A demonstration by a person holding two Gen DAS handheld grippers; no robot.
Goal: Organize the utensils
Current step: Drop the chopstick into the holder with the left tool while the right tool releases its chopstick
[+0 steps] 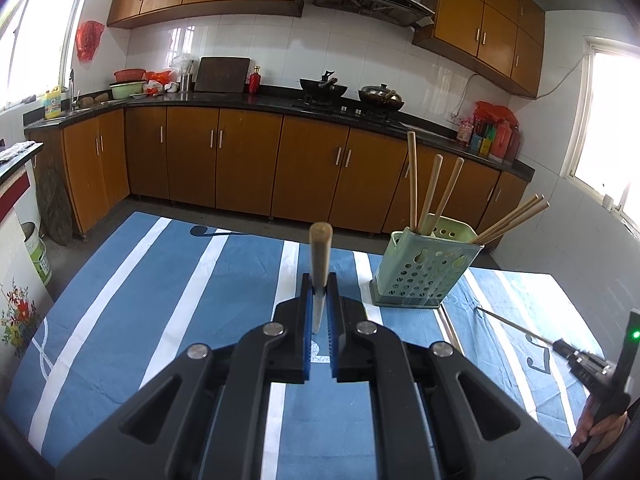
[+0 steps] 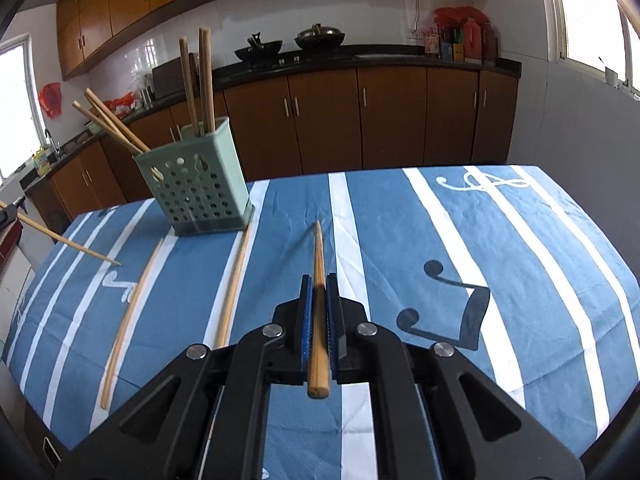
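Observation:
A green perforated holder (image 1: 424, 270) (image 2: 196, 192) stands on the blue striped tablecloth (image 1: 168, 280) (image 2: 400, 240) with several wooden chopsticks standing in it. My left gripper (image 1: 320, 286) is shut on a wooden chopstick (image 1: 320, 252) that points up and away, left of the holder. My right gripper (image 2: 319, 286) is shut on another chopstick (image 2: 319, 264), held above the cloth with its thin tip pointing forward. Two loose chopsticks (image 2: 234, 286) (image 2: 130, 320) lie on the cloth in front of the holder. The left-held chopstick (image 2: 64, 242) shows at the left edge of the right wrist view.
The table's far edge runs just behind the holder. Beyond it are brown kitchen cabinets (image 1: 248, 160), a black counter with two woks (image 1: 324, 88), and bottles (image 1: 492, 136) at the right. In the left wrist view the right gripper (image 1: 556, 346) and a hand (image 1: 600, 428) show at the lower right.

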